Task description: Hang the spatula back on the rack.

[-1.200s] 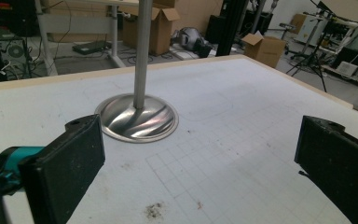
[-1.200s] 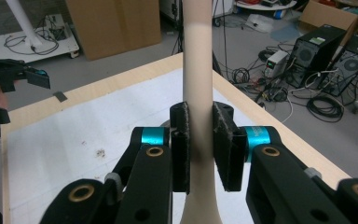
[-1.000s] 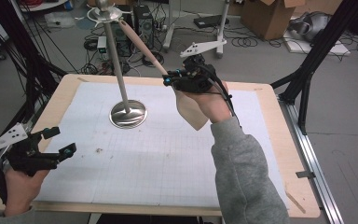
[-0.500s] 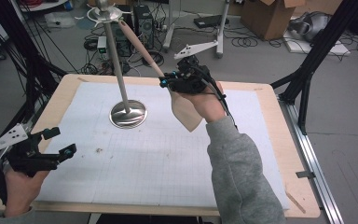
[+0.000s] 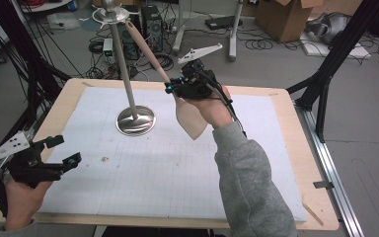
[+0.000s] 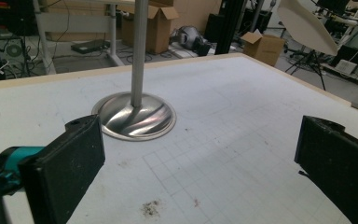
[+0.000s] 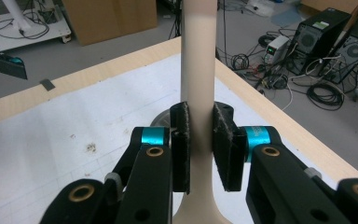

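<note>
Beige, long-handled spatula [image 5: 190,116] pinched at its neck by the right gripper [image 5: 173,89]; left gripper [image 5: 65,151] spread.

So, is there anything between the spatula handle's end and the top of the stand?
Nothing visible. The right tool grips the spatula by its handle, whose far end already lies right by the stand top. Whether they touch, I cannot tell.
</note>
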Demonstrator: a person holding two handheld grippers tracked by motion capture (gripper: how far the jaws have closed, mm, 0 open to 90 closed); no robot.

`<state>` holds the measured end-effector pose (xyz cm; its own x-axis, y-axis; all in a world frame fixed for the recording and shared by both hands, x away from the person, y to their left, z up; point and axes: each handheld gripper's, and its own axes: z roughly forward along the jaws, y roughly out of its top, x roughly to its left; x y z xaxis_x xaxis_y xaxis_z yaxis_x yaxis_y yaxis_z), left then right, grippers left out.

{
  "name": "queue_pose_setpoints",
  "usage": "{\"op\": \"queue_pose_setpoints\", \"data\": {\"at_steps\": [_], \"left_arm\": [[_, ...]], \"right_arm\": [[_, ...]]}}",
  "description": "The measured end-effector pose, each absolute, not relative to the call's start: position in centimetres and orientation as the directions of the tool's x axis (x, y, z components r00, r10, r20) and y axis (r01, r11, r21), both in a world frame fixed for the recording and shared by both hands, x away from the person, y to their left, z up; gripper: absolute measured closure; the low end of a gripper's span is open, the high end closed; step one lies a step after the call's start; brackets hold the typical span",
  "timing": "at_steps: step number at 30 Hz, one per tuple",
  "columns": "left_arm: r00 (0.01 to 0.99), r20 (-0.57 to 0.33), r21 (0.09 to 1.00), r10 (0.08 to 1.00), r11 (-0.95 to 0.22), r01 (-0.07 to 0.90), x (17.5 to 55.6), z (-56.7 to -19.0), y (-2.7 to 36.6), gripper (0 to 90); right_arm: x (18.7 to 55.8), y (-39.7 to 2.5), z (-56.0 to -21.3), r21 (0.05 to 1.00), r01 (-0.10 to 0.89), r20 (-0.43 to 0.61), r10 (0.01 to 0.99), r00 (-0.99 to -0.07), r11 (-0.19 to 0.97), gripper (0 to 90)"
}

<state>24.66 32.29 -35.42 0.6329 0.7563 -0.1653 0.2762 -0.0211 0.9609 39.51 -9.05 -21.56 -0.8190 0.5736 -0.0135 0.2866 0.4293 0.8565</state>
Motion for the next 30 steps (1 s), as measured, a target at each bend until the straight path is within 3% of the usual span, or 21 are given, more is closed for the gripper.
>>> {"op": "queue_pose_setpoints", "data": {"at_steps": [30], "left_arm": [[0.631, -0.166, 0.96, 0.757, -0.021, 0.278, 24.3, -35.5, 32.4, 2.0]], "right_arm": [[41.0, -7.0, -23.0, 0.838, 0.307, -0.002, 0.567, -0.824, 0.451, 78.5]]}}
